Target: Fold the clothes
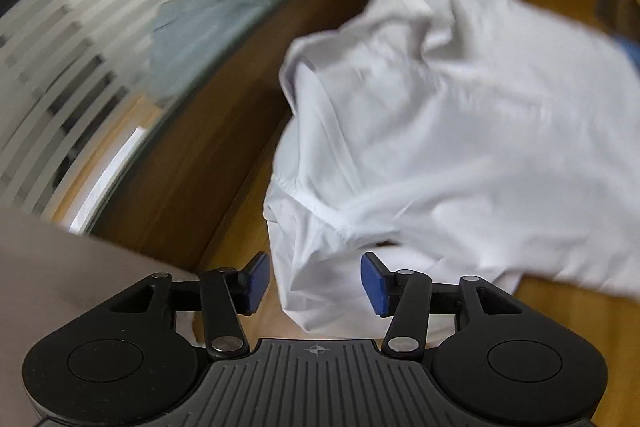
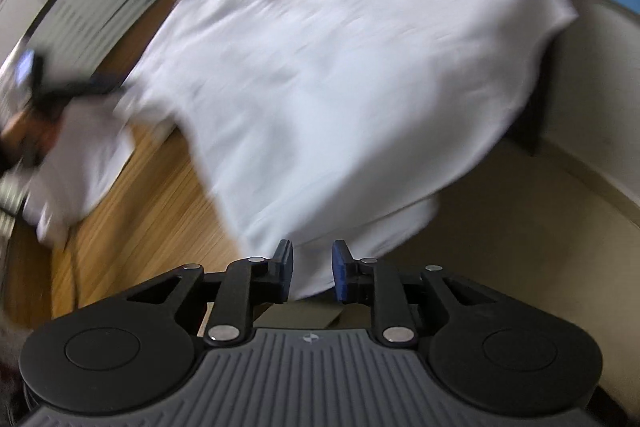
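Left tongs stand wide open with a bunched corner of the white shirt between the pads, not pinched. Right tongs are narrower, cloth between them (whether they grip it I cannot tell). That shirt lies rumpled on the wooden worktop, running off toward one o'clock. Likely step: taking hold of an edge; next comes closing firmly on single layers.

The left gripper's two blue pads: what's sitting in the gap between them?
A bunched fold of the white garment lies between the pads of the left gripper, which stand apart, unclamped. The left wrist view shows this.
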Tool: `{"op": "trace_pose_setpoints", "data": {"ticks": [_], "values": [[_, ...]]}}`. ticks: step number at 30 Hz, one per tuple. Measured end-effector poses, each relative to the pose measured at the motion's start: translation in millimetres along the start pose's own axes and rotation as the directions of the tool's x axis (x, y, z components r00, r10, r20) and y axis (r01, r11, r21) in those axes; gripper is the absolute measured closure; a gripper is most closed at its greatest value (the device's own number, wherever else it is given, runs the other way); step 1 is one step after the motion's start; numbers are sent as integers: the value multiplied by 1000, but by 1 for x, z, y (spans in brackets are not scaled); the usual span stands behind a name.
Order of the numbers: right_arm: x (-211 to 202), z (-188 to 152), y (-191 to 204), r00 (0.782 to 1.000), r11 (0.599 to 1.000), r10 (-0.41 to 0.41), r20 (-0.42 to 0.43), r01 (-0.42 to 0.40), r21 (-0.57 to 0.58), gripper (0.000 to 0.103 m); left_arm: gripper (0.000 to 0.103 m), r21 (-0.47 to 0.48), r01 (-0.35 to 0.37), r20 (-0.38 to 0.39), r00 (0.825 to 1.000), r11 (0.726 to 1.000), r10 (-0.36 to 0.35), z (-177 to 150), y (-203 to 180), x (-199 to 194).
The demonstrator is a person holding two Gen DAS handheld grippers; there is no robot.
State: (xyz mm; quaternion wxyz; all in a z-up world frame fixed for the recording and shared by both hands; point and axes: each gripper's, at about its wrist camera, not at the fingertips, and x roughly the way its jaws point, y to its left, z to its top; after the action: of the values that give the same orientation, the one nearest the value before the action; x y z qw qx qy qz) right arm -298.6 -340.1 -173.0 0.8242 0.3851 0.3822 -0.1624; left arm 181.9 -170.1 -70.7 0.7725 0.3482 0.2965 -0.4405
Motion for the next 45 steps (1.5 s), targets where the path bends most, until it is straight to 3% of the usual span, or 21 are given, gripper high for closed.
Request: {"op": "trace_pose_setpoints", "data": {"ticks": [3,8,11,17,18,20,22,26,30,33,35,37,38,40,42,45], "values": [[-4,7,-29,997,993,-38,63,31,111,74,46,-57,38,24,999,998,-37,1,-11,-20],[-11,19,-78,981,953,-115,158,65,295,69,43,-13,80,50,996,997,-79,11,-57,-30],[6,25,-109,978,916,-98,185,16,400,57,43,-9,108,53,993,994,-108,12,-82,-32],[54,25,-150,977,813,14,215,-136,566,56,42,-28,135,35,990,990,-134,11,-115,-41],[60,24,-155,974,796,39,221,-164,583,58,42,-32,137,32,990,990,-136,11,-117,-42],[64,22,-160,967,769,78,244,-214,602,74,42,-36,135,25,991,990,-135,10,-122,-45],[59,22,-159,956,757,94,278,-251,604,102,42,-45,130,16,991,990,-129,10,-124,-47],[38,24,-152,933,740,101,345,-302,601,102,42,-97,131,2,991,987,-132,12,-123,-47],[-4,33,-136,915,764,74,396,-307,568,102,42,-104,145,-1,989,984,-145,13,-130,-47],[-20,37,-130,933,815,36,359,-235,530,102,42,-88,164,-6,986,982,-165,11,-140,-48],[-14,38,-130,952,843,12,305,-173,509,98,42,-81,185,-14,982,979,-187,9,-149,-50],[1,35,-138,962,840,7,272,-153,521,96,42,-68,199,-24,979,978,-201,7,-157,-51],[8,34,-143,964,834,9,266,-154,530,94,42,-62,208,-31,977,976,-210,5,-161,-52],[22,29,-153,960,810,26,278,-183,556,70,42,-51,221,-44,974,974,-224,3,-168,-54],[36,25,-161,956,785,55,288,-220,579,55,42,-53,226,-57,972,973,-229,1,-173,-55],[58,17,-173,949,743,101,300,-273,611,55,42,-70,235,-65,969,970,-239,-2,-175,-58]]}}
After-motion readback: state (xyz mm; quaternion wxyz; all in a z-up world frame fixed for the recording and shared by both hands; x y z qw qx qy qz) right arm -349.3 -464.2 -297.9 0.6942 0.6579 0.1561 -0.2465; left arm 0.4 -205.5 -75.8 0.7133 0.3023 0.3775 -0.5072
